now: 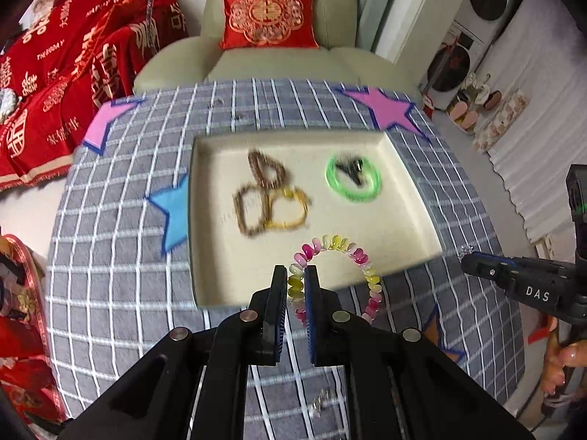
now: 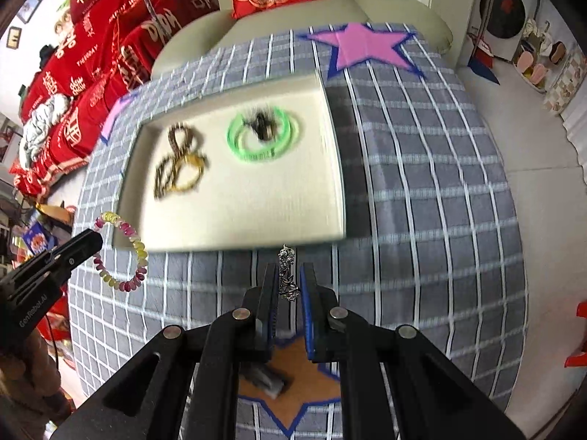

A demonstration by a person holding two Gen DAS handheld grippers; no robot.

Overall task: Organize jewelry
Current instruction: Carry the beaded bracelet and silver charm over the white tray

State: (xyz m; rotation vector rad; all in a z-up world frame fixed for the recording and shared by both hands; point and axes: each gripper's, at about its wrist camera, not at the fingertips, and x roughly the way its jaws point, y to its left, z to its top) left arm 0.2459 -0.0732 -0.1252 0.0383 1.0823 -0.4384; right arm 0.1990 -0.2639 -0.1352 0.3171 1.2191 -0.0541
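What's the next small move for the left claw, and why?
Probably carry it forward and lower over the tray. The left claw is shut on the beaded bracelet, held above the tray's near edge; bare tray floor lies just ahead, short of the brown bracelets and green bangle.

Both wrist views angled down, sharing tray (image 1: pixel 205 220)

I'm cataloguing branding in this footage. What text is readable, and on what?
"DAS": on the right gripper's body, left wrist view.
"GenRobot.AI": on the left gripper's body, right wrist view.
"THURSDAY": on the red blanket; its other English words and gold characters are too blurred.
Gold double-happiness emblem: on the red cushion.
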